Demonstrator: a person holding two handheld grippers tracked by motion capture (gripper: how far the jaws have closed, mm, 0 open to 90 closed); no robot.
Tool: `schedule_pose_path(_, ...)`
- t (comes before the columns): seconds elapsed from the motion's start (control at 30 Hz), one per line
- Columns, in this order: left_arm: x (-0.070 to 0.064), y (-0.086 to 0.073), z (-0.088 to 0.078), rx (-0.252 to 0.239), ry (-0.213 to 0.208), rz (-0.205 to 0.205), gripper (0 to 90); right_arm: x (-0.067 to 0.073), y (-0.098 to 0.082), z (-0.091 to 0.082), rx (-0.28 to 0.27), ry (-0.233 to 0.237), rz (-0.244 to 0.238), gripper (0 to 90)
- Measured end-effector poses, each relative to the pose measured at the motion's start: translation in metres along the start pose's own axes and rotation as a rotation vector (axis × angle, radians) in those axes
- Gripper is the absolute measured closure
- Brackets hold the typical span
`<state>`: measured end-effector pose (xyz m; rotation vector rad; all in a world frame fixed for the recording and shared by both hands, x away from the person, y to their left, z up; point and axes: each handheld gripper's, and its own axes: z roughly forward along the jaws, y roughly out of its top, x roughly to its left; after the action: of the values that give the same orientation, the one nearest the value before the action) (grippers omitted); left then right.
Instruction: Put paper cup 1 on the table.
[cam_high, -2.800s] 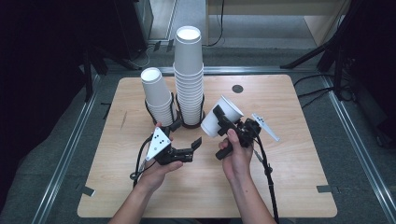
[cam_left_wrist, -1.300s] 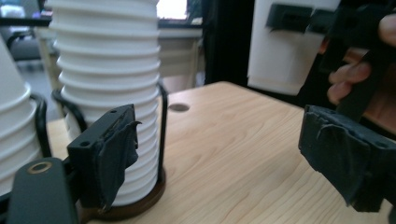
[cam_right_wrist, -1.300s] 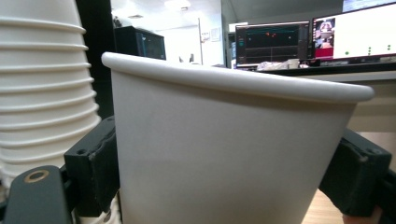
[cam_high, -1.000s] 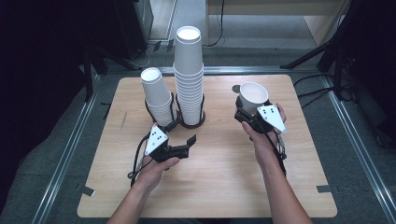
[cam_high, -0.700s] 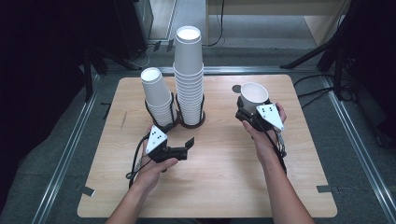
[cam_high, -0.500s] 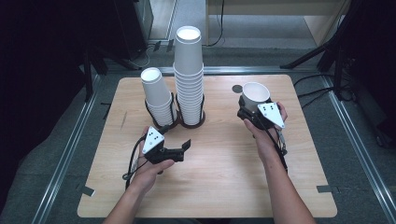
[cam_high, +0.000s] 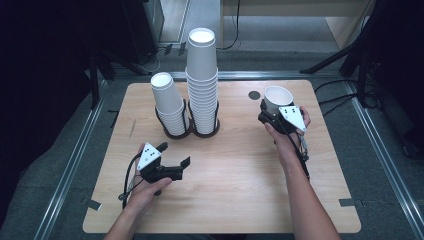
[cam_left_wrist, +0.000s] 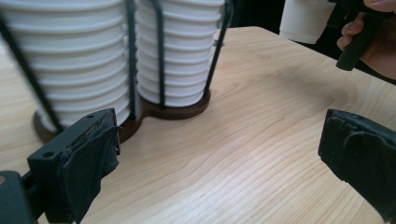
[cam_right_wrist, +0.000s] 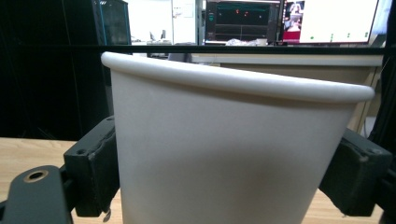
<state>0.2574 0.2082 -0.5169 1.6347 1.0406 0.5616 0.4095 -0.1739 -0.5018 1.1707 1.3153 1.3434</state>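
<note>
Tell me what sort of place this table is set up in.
Probably a lab or office workroom. Lit monitors line a desk at the back, black stand legs flank the wooden table, and cables trail over the grey floor.

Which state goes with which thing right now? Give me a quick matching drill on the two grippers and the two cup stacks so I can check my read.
Things:
1. left gripper
2. right gripper
3. tall stack
4. short stack

States:
A. leans to the left in its wire holder
B. jaws clamped on a single paper cup, mouth up
C. jaws wide apart, nothing between them
D. stands upright, the highest thing on the table

Pairs: 1-C, 2-B, 3-D, 4-A
</note>
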Motion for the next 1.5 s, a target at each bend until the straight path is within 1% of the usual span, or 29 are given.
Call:
schedule_pose_path(0.03,0.004,-0.002,-0.005,0.002,0.01,-0.009,0.0,-0.002,-0.002,0.003,0.002,-0.006,0.005,13.0)
schedule_pose_path(0.07,0.004,-0.002,-0.005,0.002,0.01,-0.009,0.0,-0.002,-0.002,0.003,0.002,-0.006,0.005,13.0)
schedule_pose_path(0.1,0.008,-0.004,-0.01,0.001,0.017,-0.019,0.0,-0.002,-0.004,0.005,0.005,-0.009,0.005,13.0)
schedule_pose_path(0.13,0.008,-0.004,-0.01,0.001,0.017,-0.019,0.0,-0.002,-0.004,0.005,0.005,-0.009,0.005,13.0)
schedule_pose_path(0.17,0.012,-0.006,-0.013,0.004,0.026,-0.019,0.0,-0.002,-0.006,0.007,0.01,-0.005,0.001,12.9)
schedule_pose_path(0.2,0.012,-0.006,-0.013,0.004,0.026,-0.019,0.0,-0.002,-0.006,0.007,0.01,-0.005,0.001,12.9)
schedule_pose_path(0.23,0.016,-0.008,-0.016,0.0,0.032,-0.03,0.0,-0.002,-0.009,0.01,0.015,-0.015,-0.011,12.9)
schedule_pose_path(0.3,0.017,-0.008,-0.018,0.001,0.036,-0.036,0.0,-0.002,-0.01,0.011,0.018,-0.018,-0.012,12.9)
schedule_pose_path(0.33,0.02,-0.008,-0.021,0.002,0.042,-0.042,0.0,-0.002,-0.012,0.013,0.027,-0.022,-0.017,12.9)
schedule_pose_path(0.4,0.021,-0.009,-0.022,0.005,0.045,-0.043,0.0,-0.001,-0.013,0.014,0.033,-0.026,-0.018,12.9)
schedule_pose_path(0.43,0.023,-0.01,-0.024,0.007,0.049,-0.041,0.0,-0.001,-0.015,0.017,0.045,-0.03,-0.021,12.9)
schedule_pose_path(0.47,0.025,-0.012,-0.028,0.008,0.052,-0.048,0.0,-0.001,-0.016,0.018,0.045,-0.031,-0.028,12.9)
schedule_pose_path(0.5,0.025,-0.012,-0.028,0.008,0.052,-0.048,0.0,-0.001,-0.017,0.02,0.049,-0.033,-0.026,12.9)
schedule_pose_path(0.63,0.033,-0.017,-0.036,0.01,0.066,-0.058,0.0,0.0,-0.019,0.024,0.062,-0.036,-0.034,12.8)
schedule_pose_path(0.8,0.038,-0.019,-0.04,0.011,0.076,-0.075,0.0,0.001,-0.023,0.027,0.08,-0.038,-0.039,12.7)
schedule_pose_path(0.97,0.041,-0.021,-0.041,0.005,0.081,-0.086,0.0,0.003,-0.028,0.029,0.105,-0.041,-0.058,12.6)
schedule_pose_path(1.0,0.041,-0.022,-0.041,0.007,0.083,-0.084,0.0,0.003,-0.03,0.03,0.117,-0.036,-0.064,12.4)
schedule_pose_path(1.13,0.042,-0.023,-0.04,0.008,0.084,-0.089,0.0,0.004,-0.032,0.03,0.135,-0.026,-0.064,12.3)
schedule_pose_path(1.3,0.042,-0.024,-0.04,0.011,0.081,-0.085,0.0,0.004,-0.034,0.03,0.149,-0.026,-0.066,12.3)
schedule_pose_path(1.5,0.044,-0.023,-0.039,0.009,0.089,-0.087,0.0,0.003,-0.035,0.031,0.161,-0.026,-0.068,12.1)
